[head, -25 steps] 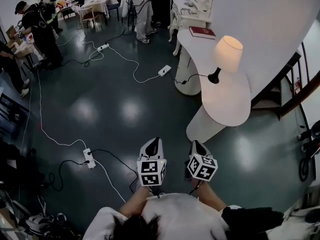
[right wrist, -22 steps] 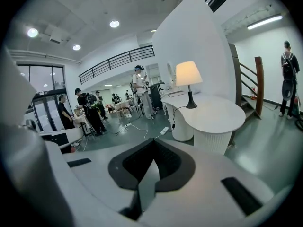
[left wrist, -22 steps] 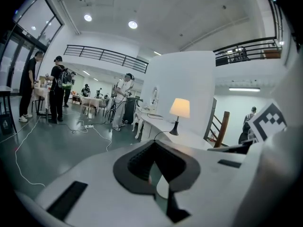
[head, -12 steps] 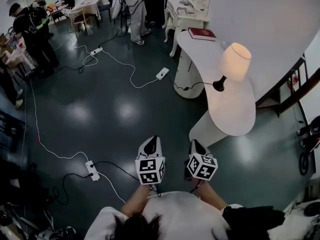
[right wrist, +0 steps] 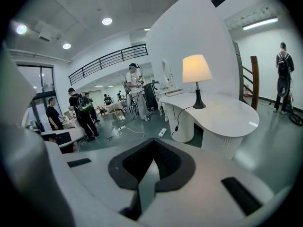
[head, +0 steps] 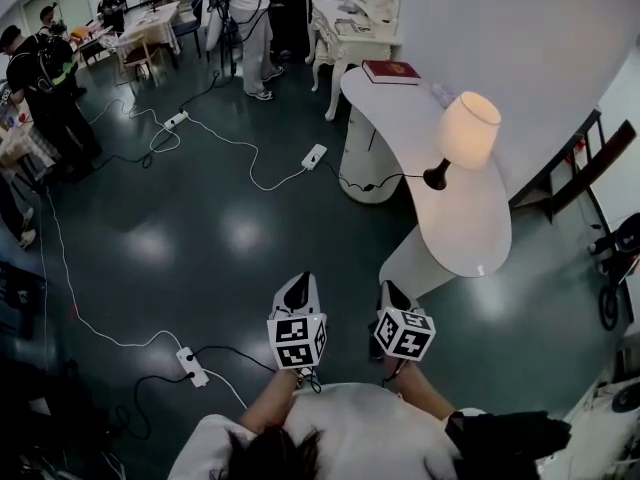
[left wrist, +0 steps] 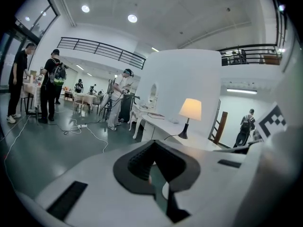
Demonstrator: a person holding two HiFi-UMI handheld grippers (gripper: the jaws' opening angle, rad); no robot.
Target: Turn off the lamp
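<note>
Well ahead of both tools, on the white table [head: 462, 230]: one lamp [head: 468, 128], lit, with a pale tapered shade on a thin dark stem and a small round dark base. It stands about midway along the long, smooth, round-ended top, beside the curved white wall. Switch: too small to make out in any view. Black cord [head: 375, 180] runs from the base over the table edge; its lower run is hard to follow. Red book [head: 391, 71] lies flat at the far end. Left tool [head: 300, 290] and right tool [head: 393, 296]: white shells, dark ribbed pads, each clenched on nothing, side by side over the glossy dark floor [head: 200, 228], well apart from the lamp. The hands are hidden under the marker cubes. White power strip [head: 314, 156] lies on the floor.
</note>
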